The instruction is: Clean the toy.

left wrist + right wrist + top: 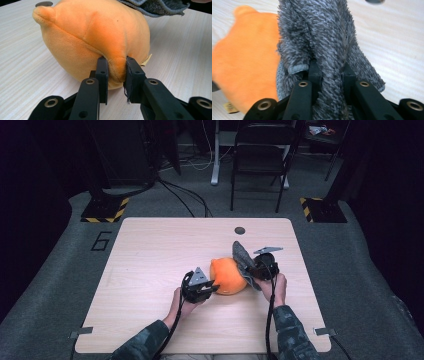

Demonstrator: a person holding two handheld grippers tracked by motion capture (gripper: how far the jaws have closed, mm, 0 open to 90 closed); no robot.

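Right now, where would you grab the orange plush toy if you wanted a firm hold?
Pinch the raised seam fold low on the orange plush toy, coming in level from its left, as the left gripper does. The rounded body is too wide; the fold fits between the jaws.

left hand-held gripper pinches orange plush

the left hand-held gripper [117, 72] rises from the bottom edge, its two black jaws closed on a fold of the rounded orange plush toy [95, 37]. the soft fabric bulges between the pads. the toy lies on the pale wood-grain surface [27, 65], a small nub at its upper left and a tan tag at its lower right. a fuzzy grey cloth [155, 6] rests against the toy's top at the upper edge.
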